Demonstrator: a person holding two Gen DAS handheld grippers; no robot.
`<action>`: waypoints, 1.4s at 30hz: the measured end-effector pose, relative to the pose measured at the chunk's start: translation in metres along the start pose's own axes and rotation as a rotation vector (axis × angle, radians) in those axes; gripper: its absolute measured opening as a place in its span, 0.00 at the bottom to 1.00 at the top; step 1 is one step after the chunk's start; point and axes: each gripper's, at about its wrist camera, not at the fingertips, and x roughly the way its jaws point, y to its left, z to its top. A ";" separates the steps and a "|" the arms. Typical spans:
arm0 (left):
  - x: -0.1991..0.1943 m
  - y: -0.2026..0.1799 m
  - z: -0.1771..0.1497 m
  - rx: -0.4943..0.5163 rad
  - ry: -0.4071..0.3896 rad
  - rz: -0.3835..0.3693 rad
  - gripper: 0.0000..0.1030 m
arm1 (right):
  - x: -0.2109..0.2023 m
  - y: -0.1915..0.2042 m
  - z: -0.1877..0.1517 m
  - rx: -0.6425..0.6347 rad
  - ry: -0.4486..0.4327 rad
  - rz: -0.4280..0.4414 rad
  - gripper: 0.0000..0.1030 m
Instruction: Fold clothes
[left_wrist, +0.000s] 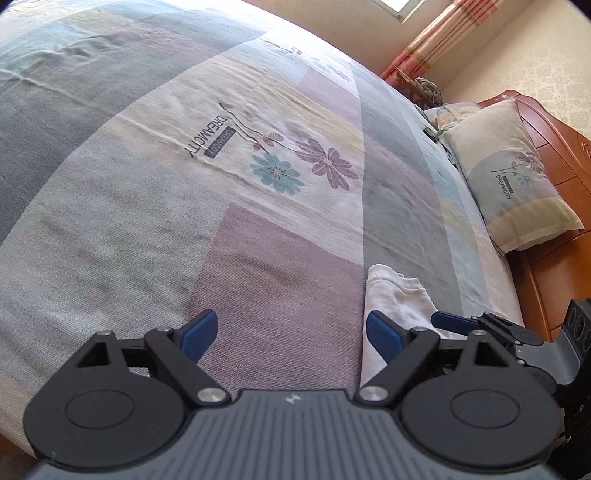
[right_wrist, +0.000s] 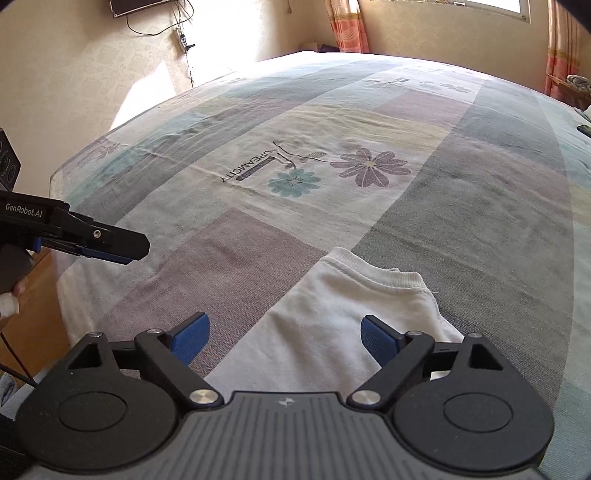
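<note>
A white garment (right_wrist: 343, 317) lies on the bed (right_wrist: 461, 192) near its front edge, with a ribbed, stitched band toward 12 o'clock. It looks like soft cotton knit, limp and slightly rumpled. Only its far part shows, so whether it is spread flat or already folded into a neat stack I cannot tell; the same view would suit either.

The right claw (right_wrist: 284, 338) hovers directly over the garment, its blue-padded fingers spread wide with cloth showing between them and nothing gripped. That placement suits either taking a pinch of the fabric or having just let it go.

The left claw (left_wrist: 291, 336) is likewise wide open and empty, over the mauve patch of the bed sheet (left_wrist: 258, 280), with the garment's edge at its 3 o'clock, just past its right finger. In the right wrist view it enters from 9 o'clock, apart from the cloth.

The sheet is a coarse woven patchwork of grey, mauve and cream blocks, printed with flowers and lettering, lightly creased. A matching pillow (left_wrist: 509, 173) leans against the polished wooden headboard (left_wrist: 554, 147) at 2 o'clock.
</note>
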 end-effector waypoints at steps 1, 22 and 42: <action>-0.002 0.001 0.001 0.004 -0.001 -0.001 0.85 | 0.001 0.001 0.004 -0.009 0.005 0.001 0.89; 0.049 -0.041 -0.005 0.311 0.212 -0.350 0.85 | -0.029 0.027 -0.030 0.080 0.095 -0.275 0.90; 0.082 -0.082 0.017 0.525 0.431 -0.645 0.86 | -0.053 0.055 -0.084 0.526 -0.066 -0.554 0.91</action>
